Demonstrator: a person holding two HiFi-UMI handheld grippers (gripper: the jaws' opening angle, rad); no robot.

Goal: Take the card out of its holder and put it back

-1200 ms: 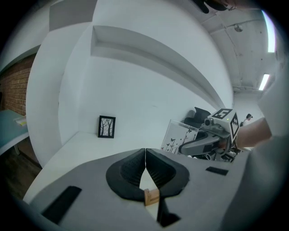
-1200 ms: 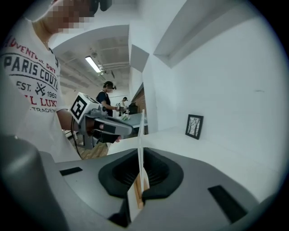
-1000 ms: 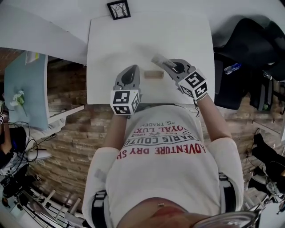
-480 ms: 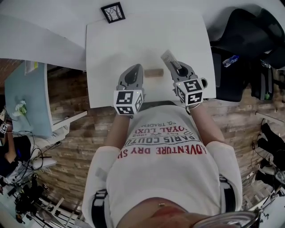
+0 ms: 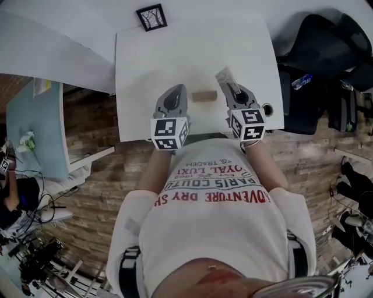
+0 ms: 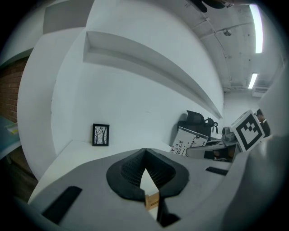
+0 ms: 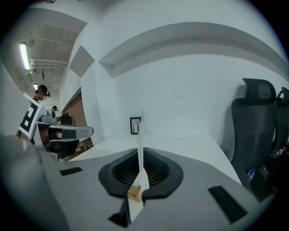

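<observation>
A small wooden card holder (image 5: 204, 96) lies on the white table (image 5: 175, 46), with no card in it. My right gripper (image 5: 228, 87) is shut on a white card (image 5: 223, 76) printed with small dark figures and holds it above the table, just right of the holder. In the right gripper view the card (image 7: 140, 149) stands edge-on between the pads, with the holder (image 7: 134, 194) below it. My left gripper (image 5: 176, 89) hovers just left of the holder, its jaws shut on nothing. Under its jaws, the left gripper view shows the holder (image 6: 152, 200).
A small black picture frame (image 5: 151, 16) stands at the table's far edge. A black office chair (image 5: 317, 46) and a plastic bottle (image 5: 303, 80) are to the right of the table. Brick floor lies below the near table edge.
My right gripper has straightened to point away from me and carried the card a little to the right of the holder. The left gripper has stayed beside the holder.
</observation>
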